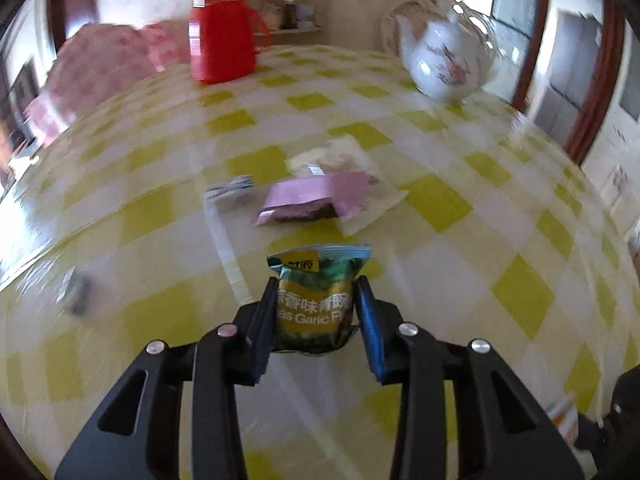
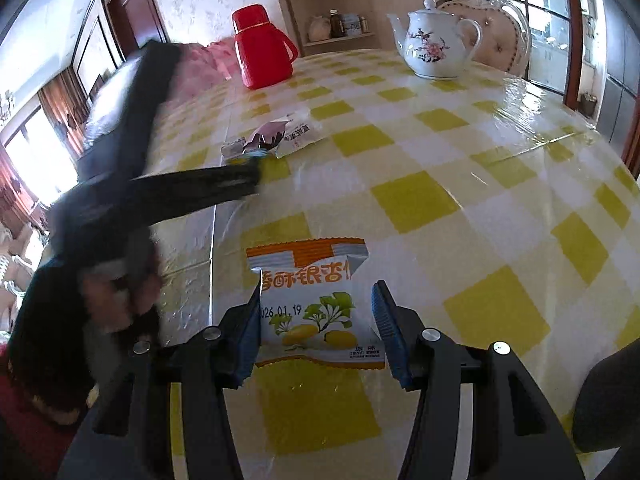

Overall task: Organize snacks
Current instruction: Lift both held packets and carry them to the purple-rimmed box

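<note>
My left gripper (image 1: 316, 288) is shut on a green garlic pea snack packet (image 1: 316, 300) and holds it above the yellow checked tablecloth (image 1: 440, 200). Ahead of it lies a small pile of snacks: a pink packet (image 1: 316, 196), a white packet (image 1: 340, 152) and a small grey one (image 1: 232, 188). In the right wrist view my right gripper (image 2: 318, 296) is open around a white and orange ginkgo snack packet (image 2: 316, 304) that lies flat on the cloth (image 2: 420, 200). The left gripper (image 2: 240, 176) reaches toward the pile (image 2: 276, 136) at the left.
A red thermos (image 1: 220, 28) (image 2: 260, 48) and a white flowered teapot (image 1: 444, 56) (image 2: 432, 44) stand at the far side of the table. A pink cloth (image 1: 100, 68) lies at the far left. A small dark item (image 1: 78, 292) lies left on the table.
</note>
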`<control>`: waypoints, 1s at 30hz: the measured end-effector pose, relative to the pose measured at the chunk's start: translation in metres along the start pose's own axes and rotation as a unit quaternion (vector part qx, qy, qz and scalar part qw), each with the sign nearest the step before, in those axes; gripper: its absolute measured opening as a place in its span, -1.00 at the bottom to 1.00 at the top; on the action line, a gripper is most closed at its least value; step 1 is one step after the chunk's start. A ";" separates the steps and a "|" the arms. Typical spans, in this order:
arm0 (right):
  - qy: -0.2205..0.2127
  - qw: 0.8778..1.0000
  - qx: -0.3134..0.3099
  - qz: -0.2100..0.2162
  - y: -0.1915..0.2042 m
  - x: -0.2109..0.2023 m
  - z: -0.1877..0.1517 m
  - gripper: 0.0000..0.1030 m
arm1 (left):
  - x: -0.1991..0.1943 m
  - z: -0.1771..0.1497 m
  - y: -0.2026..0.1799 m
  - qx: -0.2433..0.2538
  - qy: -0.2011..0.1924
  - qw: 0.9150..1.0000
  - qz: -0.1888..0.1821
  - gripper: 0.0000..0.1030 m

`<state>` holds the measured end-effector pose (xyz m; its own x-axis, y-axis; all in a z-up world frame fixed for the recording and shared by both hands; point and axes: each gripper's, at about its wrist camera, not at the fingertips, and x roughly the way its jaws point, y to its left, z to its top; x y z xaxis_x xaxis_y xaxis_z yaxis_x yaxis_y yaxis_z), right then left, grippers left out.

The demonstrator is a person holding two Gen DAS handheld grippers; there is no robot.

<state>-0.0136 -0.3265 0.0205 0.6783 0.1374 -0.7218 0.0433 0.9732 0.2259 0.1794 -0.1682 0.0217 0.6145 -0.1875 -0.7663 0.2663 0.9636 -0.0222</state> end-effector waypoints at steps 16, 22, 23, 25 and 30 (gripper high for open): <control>-0.051 0.998 0.023 -0.005 0.020 -0.043 -0.025 0.00 | -0.117 -0.094 0.075 -0.098 -0.059 0.993 -0.007 -0.26; -0.049 0.998 0.029 0.011 0.037 -0.062 -0.054 0.00 | -0.143 -0.109 0.079 -0.102 -0.084 0.991 -0.009 -0.26; -0.052 0.998 0.027 0.012 0.040 -0.066 -0.056 0.00 | -0.147 -0.112 0.081 -0.104 -0.088 0.991 -0.008 -0.26; -0.054 0.998 0.023 0.015 0.046 -0.070 -0.060 0.00 | -0.154 -0.118 0.085 -0.111 -0.094 0.989 -0.009 -0.26; -0.048 0.998 0.009 0.032 0.065 -0.076 -0.074 0.00 | -0.173 -0.138 0.092 -0.120 -0.106 0.987 -0.011 -0.26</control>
<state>-0.1165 -0.2598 0.0420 0.7471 0.1803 -0.6398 0.0100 0.9593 0.2821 -0.0046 -0.0213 0.0638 0.7585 -0.2207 -0.6132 0.1143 0.9714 -0.2082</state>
